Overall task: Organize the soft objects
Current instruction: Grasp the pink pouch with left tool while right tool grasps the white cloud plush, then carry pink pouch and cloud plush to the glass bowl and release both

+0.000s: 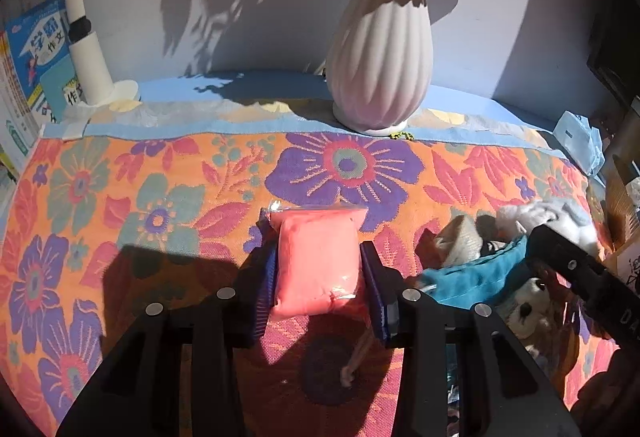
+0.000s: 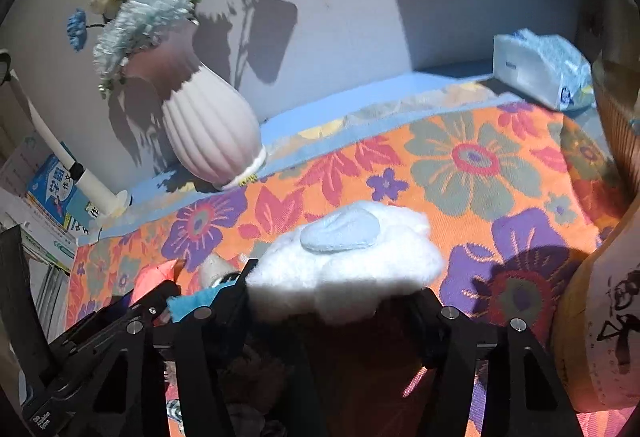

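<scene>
A pink soft pouch (image 1: 316,261) in clear wrapping lies on the floral tablecloth (image 1: 120,197), and my left gripper (image 1: 320,253) is shut on it, its blue pads (image 1: 267,277) pressing both sides. In the right wrist view a white fluffy plush (image 2: 352,269) with a pale blue patch (image 2: 340,229) fills the space between the fingers of my right gripper (image 2: 336,279), which is shut on it. Beside it lie a teal cloth (image 1: 480,277), a beige knitted piece (image 1: 460,237) and a small white-and-dark plush (image 1: 528,309). The right gripper's black body (image 1: 572,269) shows above this pile.
A ribbed pink-white vase (image 1: 380,69) with blue flowers stands at the back by the wall. A white lamp stem (image 1: 86,49) and books (image 1: 36,49) are at the back left. A tissue pack (image 2: 536,69) and a wooden container (image 2: 600,317) stand at the right.
</scene>
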### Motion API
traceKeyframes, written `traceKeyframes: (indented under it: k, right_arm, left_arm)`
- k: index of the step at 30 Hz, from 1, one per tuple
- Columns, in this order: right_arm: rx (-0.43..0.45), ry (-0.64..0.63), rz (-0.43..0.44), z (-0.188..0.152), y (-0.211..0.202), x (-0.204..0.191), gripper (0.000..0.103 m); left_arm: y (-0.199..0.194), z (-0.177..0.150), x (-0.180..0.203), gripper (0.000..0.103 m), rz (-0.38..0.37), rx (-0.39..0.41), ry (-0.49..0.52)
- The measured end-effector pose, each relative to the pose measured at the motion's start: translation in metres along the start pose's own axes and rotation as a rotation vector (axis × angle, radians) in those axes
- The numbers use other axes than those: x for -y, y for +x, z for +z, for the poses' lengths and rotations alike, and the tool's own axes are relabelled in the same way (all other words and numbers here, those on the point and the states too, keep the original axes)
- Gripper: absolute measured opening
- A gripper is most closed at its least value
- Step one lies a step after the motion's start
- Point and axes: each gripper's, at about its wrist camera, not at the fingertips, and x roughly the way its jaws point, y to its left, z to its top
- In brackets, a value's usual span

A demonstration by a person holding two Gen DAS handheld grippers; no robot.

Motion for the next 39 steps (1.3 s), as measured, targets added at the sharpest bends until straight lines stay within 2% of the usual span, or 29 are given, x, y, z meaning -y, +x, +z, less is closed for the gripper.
traceKeyframes:
  k: [8, 13, 16, 21, 24, 29, 34, 39]
  right_arm:
    - [0.147, -0.023, 0.052, 0.000, -0.033, -0.008, 0.062]
    - [0.184, -0.030, 0.079, 0.002, -0.055, -0.012, 0.062]
    - [0.185, -0.052, 0.090, -0.001, -0.073, -0.016, 0.062]
    - [0.152, -0.065, 0.049, -0.019, -0.095, -0.017, 0.062]
    - [0.112, -0.052, 0.034, -0.033, -0.101, -0.016, 0.062]
    - [0.068, -0.057, 0.021, -0.055, -0.118, -0.016, 0.062]
    - [0.041, -0.043, 0.011, -0.079, -0.138, -0.011, 0.062]
    - [0.069, -0.009, -0.032, -0.088, -0.168, 0.005, 0.062]
  left_arm:
    - [-0.006, 0.000, 0.004, 0.037, 0.019, 0.035, 0.025]
    - [-0.006, -0.001, 0.005, 0.037, 0.027, 0.040, 0.026]
    - [-0.010, -0.001, 0.004, 0.037, 0.014, 0.055, 0.018]
    - [-0.028, -0.007, -0.006, 0.037, -0.027, 0.113, -0.035]
    - [-0.042, -0.018, -0.012, 0.037, -0.057, 0.124, -0.074]
    - [-0.072, -0.044, -0.012, 0.037, -0.068, 0.131, -0.081]
    - [-0.099, -0.070, 0.001, 0.037, -0.113, 0.121, -0.086]
    - [-0.124, -0.084, 0.031, 0.037, -0.185, 0.126, -0.052]
